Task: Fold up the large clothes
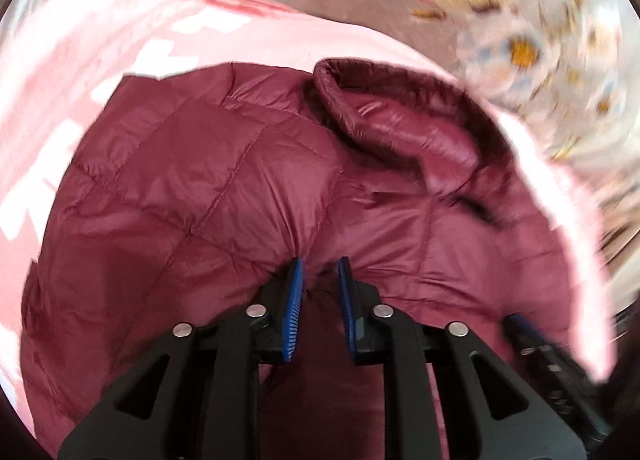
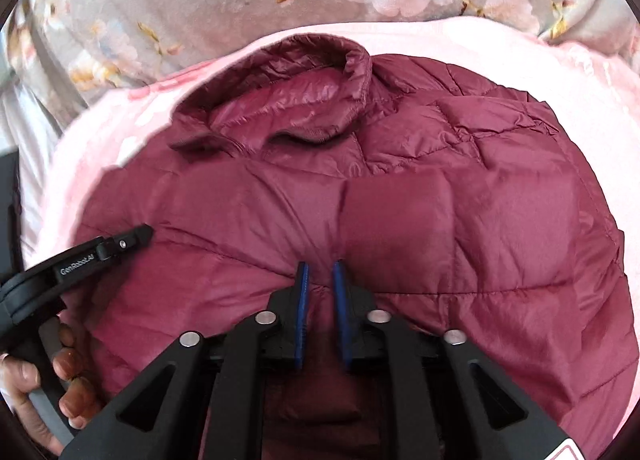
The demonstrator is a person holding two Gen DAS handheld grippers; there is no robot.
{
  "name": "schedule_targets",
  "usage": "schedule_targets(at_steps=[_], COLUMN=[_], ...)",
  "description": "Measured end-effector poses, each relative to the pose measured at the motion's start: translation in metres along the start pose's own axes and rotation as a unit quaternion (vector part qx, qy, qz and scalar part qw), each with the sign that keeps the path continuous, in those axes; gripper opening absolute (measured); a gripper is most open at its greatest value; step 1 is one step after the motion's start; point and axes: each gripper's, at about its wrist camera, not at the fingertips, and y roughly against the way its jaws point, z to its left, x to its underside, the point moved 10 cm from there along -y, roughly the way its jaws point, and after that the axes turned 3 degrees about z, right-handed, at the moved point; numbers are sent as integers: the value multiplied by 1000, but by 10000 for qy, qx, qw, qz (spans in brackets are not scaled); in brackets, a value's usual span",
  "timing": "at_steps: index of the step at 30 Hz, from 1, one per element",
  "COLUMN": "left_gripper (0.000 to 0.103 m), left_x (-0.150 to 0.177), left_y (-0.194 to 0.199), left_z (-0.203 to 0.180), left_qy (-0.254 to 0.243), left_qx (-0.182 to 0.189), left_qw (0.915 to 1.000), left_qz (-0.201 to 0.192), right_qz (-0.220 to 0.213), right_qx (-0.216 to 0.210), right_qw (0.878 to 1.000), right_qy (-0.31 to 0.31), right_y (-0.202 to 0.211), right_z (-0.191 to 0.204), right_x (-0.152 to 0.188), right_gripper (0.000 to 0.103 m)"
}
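**Maroon quilted jacket, gripped at two points on a pink blanket**

Item 1. A maroon quilted jacket [image 2: 400, 196] is laid out flat on a pink blanket [image 2: 120, 128], by which it is framed along the left, far and right edges. Its collar [image 2: 288, 72] is seen standing up at the far side, with the shinier lining exposed inside the neck opening. Stitched square panels are visible across the whole surface.

Item 2. The left gripper [image 1: 320, 264] is closed on a gathered pinch of the jacket fabric; creases are seen radiating from the spot between the two blue pads [image 1: 294, 300]. In the right wrist view, the same tool is shown from the side at the left edge, held by the person's left hand [image 2: 44, 388], its tip resting on the jacket.

Item 3. The right gripper [image 2: 320, 266] is likewise clamped on a raised fold of the jacket, the pads drawn narrow with fabric bunched between them.

Item 4. Both pinches are placed on the near part of the jacket, on the side away from the collar.

Item 5. A grey bedsheet printed with pale flowers [image 2: 200, 0] is spread beneath and beyond the blanket. It is rendered blurred in the left wrist view.

Item 6. No containers are shown; nothing is held inside anything.
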Motion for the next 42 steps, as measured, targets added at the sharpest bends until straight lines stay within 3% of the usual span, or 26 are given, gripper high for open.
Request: schedule_targets(at_steps=[3, 5, 6, 10, 12, 13, 14, 15, 18, 19, 21, 24, 28, 35, 42], left_gripper=[38, 57, 60, 61, 57, 41, 14, 6, 7, 7, 7, 7, 7, 8, 9], left_x=[-28, -51, -63, -83, -80, -79, -78, -78, -83, -81, -74, -57, -47, -41, -41], left_y=[20, 22, 16, -32, -52, -61, -65, -64, -43, -34, -33, -49, -60, -62, -60], left_z=[-3, -9, -12, -11, -12, -11, -12, -13, -13, -13, -12, -9, -4, -5, -8], left_qy=[504, 738, 894, 1542, 1832, 1969, 1949, 1862, 1306, 973, 706, 223, 150, -118, -396], left_qx=[690, 1086, 1360, 1742, 1942, 1961, 1970, 1934, 1746, 1629, 1453, 853, 791, 602, 343], left_qw=[9963, 9913, 9866, 9713, 9605, 9566, 9565, 9589, 9742, 9807, 9858, 9950, 9959, 9979, 9986], left_qz=[-109, -126, -45, 500, 781, 880, 909, 918, 575, 464, 464, 480, 422, 200, 87], right_qz=[-242, -324, -355, -160, 85, 202, 222, 171, -366, -410, -382, -233, -38, -115, -90], right_qx=[-583, -954, -1163, -1467, -1701, -1812, -1859, -1886, -1592, -1504, -1158, -475, -230, 27, -150], right_qw=[9970, 9919, 9876, 9720, 9619, 9577, 9565, 9572, 9732, 9768, 9876, 9977, 9992, 9999, 9997], right_qy=[-439, -773, -991, -1830, -2141, -2227, -2237, -2189, -1619, -1467, -991, -413, -329, -91, -184], right_y=[16, 16, 13, -19, -39, -47, -50, -47, -15, -10, -8, -24, -46, -54, -53], right_z=[0, -2, -5, -25, -28, -26, -25, -25, -27, -27, -24, -21, -28, -29, -33], right_x=[-29, -51, -64, -89, -88, -87, -87, -90, -104, -104, -96, -81, -64, -57, -58], right_gripper=[37, 44, 47, 49, 43, 35, 8, 8, 7, 7, 7, 6, 6, 5, 4])
